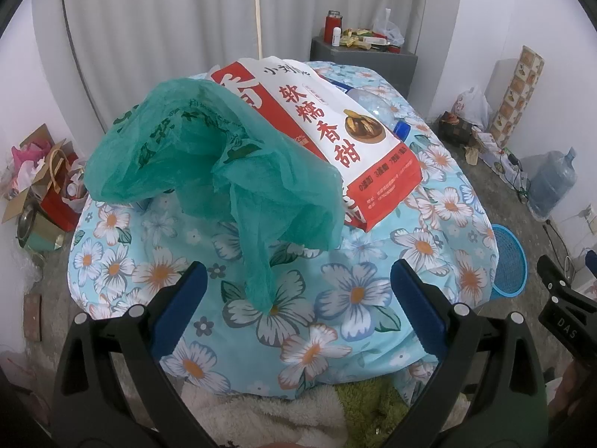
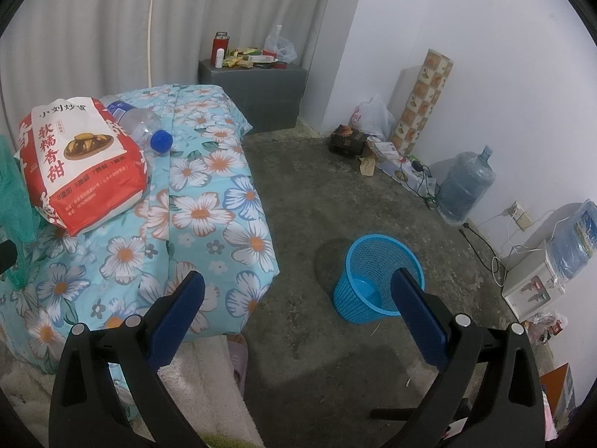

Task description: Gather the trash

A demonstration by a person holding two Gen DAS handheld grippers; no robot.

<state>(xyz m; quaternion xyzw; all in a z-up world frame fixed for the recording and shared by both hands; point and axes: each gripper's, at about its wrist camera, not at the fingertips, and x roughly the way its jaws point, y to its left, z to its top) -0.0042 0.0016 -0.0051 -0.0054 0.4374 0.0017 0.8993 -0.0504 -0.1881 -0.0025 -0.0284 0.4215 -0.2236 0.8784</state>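
A crumpled green plastic bag [image 1: 209, 156] lies on the floral quilt [image 1: 354, 280], draped partly over a red and white paper snack bag [image 1: 335, 138]. An empty clear plastic bottle with a blue cap [image 1: 401, 128] lies behind the snack bag. My left gripper [image 1: 298, 280] is open and empty, its jaws either side of the green bag's hanging tail. My right gripper [image 2: 298, 291] is open and empty above the floor, between the bed and a blue mesh wastebasket [image 2: 377, 280]. The snack bag [image 2: 82, 164] and bottle [image 2: 145, 127] also show in the right wrist view.
A grey cabinet [image 2: 257, 89] with a red flask and clutter stands past the bed. Boxes, bags, a patterned column and a water jug [image 2: 466, 186] line the right wall; a water dispenser [image 2: 537, 280] sits nearer. Gift bags and boxes [image 1: 44, 186] pile up left of the bed.
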